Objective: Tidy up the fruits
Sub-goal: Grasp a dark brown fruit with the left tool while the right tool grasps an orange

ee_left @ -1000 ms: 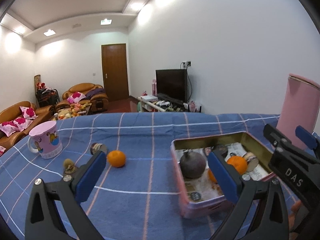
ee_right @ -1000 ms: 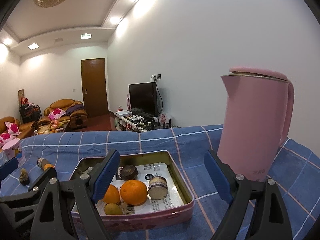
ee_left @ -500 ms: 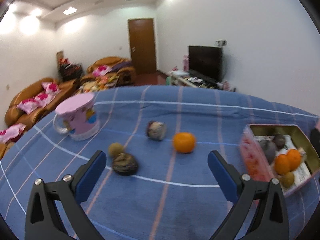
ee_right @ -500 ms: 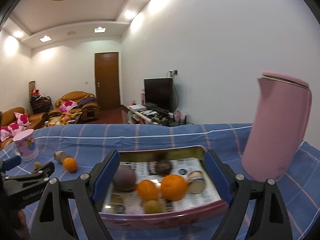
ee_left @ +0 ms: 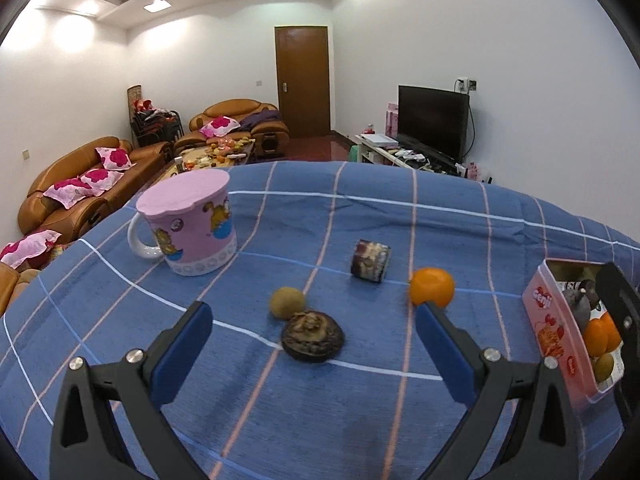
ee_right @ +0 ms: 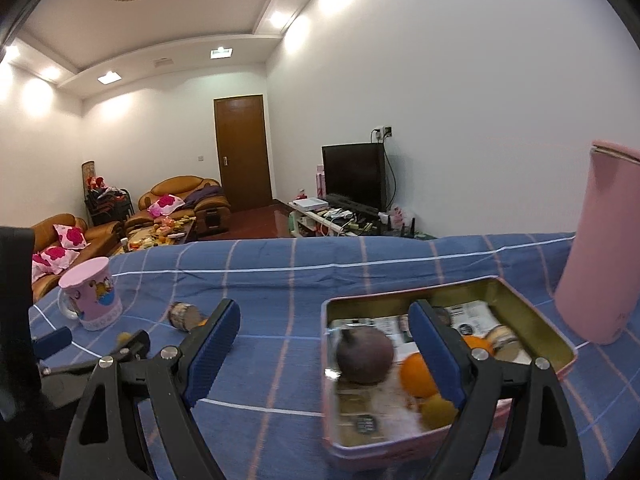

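On the blue checked cloth in the left wrist view lie a dark wrinkled fruit (ee_left: 312, 335), a small yellow-green fruit (ee_left: 287, 302), an orange (ee_left: 431, 291) and a short brown cylinder (ee_left: 370, 260). My left gripper (ee_left: 313, 354) stands open just in front of the dark fruit, nothing between its fingers. The pink tin (ee_left: 556, 328) at the right holds oranges and a dark round fruit. In the right wrist view my right gripper (ee_right: 325, 346) is open above the cloth, its right finger over the tin (ee_right: 532, 312), which holds a dark purple fruit (ee_right: 364, 354), an orange (ee_right: 416, 374) and a small yellow fruit (ee_right: 438, 410).
A pink lidded mug (ee_left: 190, 224) stands at the back left of the cloth. A tall pink kettle (ee_right: 600, 252) stands right of the tin. Behind the table's far edge are sofas, a door and a television.
The left gripper swung left, away from the tin, and now faces the loose fruits on the cloth. The right gripper also moved left, so the tin and kettle slid to the right of its view.
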Motion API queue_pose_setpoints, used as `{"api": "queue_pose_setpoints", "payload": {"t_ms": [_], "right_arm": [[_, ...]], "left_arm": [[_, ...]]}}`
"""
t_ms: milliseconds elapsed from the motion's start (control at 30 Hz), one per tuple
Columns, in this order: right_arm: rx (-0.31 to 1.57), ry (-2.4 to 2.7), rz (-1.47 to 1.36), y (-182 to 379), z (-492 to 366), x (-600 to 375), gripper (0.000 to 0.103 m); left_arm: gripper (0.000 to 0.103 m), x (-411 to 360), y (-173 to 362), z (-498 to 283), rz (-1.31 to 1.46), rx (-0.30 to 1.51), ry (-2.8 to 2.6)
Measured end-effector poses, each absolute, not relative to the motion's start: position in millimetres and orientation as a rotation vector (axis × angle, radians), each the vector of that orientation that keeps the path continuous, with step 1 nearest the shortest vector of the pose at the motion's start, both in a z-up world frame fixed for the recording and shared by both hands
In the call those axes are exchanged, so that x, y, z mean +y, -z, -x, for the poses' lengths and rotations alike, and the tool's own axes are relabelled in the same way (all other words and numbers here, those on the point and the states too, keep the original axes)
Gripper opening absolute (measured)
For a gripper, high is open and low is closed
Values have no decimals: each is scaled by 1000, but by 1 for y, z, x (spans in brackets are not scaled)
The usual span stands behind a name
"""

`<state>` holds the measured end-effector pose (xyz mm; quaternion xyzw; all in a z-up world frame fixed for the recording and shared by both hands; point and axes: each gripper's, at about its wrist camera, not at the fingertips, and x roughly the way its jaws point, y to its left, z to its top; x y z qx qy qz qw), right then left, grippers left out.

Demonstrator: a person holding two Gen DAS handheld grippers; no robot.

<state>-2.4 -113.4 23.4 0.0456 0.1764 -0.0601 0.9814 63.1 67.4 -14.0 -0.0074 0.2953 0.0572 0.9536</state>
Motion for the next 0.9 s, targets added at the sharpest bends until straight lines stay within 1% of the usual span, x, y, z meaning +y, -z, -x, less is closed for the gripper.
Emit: {"api": "queue_pose_setpoints", "payload": {"t_ms": [233, 433, 467, 500, 567, 633, 700, 767, 833, 867, 900], "right_arm": [[374, 124, -108, -22, -17, -89, 87], [409, 125, -123, -18, -32, -81, 87], [406, 121, -128, -18, -31, -82, 87], [402, 120, -135, -19, -31, -84, 87], [404, 131, -141, -19, -30, -85, 87], [422, 125, -145, -18, -33, -87, 87], [435, 117, -153, -17, -34, -90, 87], [438, 111, -159, -17, -34, -91, 87], [442, 103, -157, -17, -36, -91, 87], [446, 98, -153, -17, -37, -90, 87], [451, 95, -148, -17, -38, -89, 87]], "left_arm": [[103, 89, 20, -74, 73, 657, -138], [102, 85, 28, -83, 58, 715, -125], [100, 84, 29, -84, 55, 723, -119], [94, 81, 30, -89, 51, 736, -105], [91, 76, 33, -97, 43, 761, -89], [85, 73, 38, -105, 46, 801, -70], [71, 73, 43, -112, 67, 839, -49], [64, 76, 49, -118, 99, 883, -30], [63, 83, 50, -114, 138, 876, -22], [60, 85, 50, -113, 150, 873, -19], [54, 88, 49, -112, 169, 868, -21]]}}
